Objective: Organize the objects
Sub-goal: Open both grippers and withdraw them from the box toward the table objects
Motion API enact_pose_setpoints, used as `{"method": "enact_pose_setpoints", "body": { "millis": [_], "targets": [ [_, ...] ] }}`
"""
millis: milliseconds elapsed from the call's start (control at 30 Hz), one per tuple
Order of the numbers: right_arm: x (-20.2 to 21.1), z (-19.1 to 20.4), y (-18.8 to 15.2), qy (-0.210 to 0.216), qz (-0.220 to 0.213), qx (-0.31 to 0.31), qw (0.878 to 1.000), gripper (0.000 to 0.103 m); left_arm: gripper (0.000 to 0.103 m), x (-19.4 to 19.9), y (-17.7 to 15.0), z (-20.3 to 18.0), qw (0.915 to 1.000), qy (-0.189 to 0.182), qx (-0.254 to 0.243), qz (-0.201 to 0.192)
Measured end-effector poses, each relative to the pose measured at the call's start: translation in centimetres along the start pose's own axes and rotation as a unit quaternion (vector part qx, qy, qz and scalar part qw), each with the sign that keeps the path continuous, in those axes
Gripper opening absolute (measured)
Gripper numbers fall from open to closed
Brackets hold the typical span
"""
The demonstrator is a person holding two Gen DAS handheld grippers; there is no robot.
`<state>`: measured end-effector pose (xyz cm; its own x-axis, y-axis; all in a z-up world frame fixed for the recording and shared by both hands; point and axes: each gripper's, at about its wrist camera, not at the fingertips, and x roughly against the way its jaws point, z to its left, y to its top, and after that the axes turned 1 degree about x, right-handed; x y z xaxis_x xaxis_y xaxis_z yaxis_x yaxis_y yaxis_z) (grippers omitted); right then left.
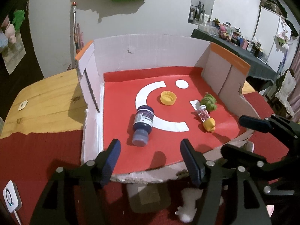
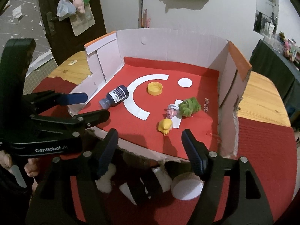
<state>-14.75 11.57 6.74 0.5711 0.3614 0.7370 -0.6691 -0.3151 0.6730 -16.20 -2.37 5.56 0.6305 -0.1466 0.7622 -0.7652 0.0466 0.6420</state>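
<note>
red box floor (image 1: 120, 93): ink bottle (image 1: 143, 123) lies flat, cap twd front edge.

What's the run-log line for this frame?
left gripper: open, empty | right gripper: open, empty | box: bottle lying, cap, toys

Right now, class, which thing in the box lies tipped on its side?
The dark blue bottle, cap toward the box's open front; the yellow lid sits flat.
</note>
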Motion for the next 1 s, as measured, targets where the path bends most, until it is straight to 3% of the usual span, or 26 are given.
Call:
{"method": "enact_pose_setpoints", "body": {
  "millis": [367,467,1000],
  "targets": [
    [2.1,0.5,-1.1,-0.002,-0.013,-0.003,1.000,0.075,0.075,1.9,-1.2,-0.4,0.9999,-0.002,-0.002,-0.011],
    [2.5,0.6,-1.4,-0.006,-0.017,-0.003,1.000,0.082,0.079,2.4,-1.5,-0.5,0.9999,-0.001,-0.004,-0.016],
    [4.8,1.6,-3.1,-0.006,-0.029,-0.006,1.000,0.086,0.089,4.2,-3.5,-0.4,0.9997,-0.006,0.012,-0.020]
  ]
}}
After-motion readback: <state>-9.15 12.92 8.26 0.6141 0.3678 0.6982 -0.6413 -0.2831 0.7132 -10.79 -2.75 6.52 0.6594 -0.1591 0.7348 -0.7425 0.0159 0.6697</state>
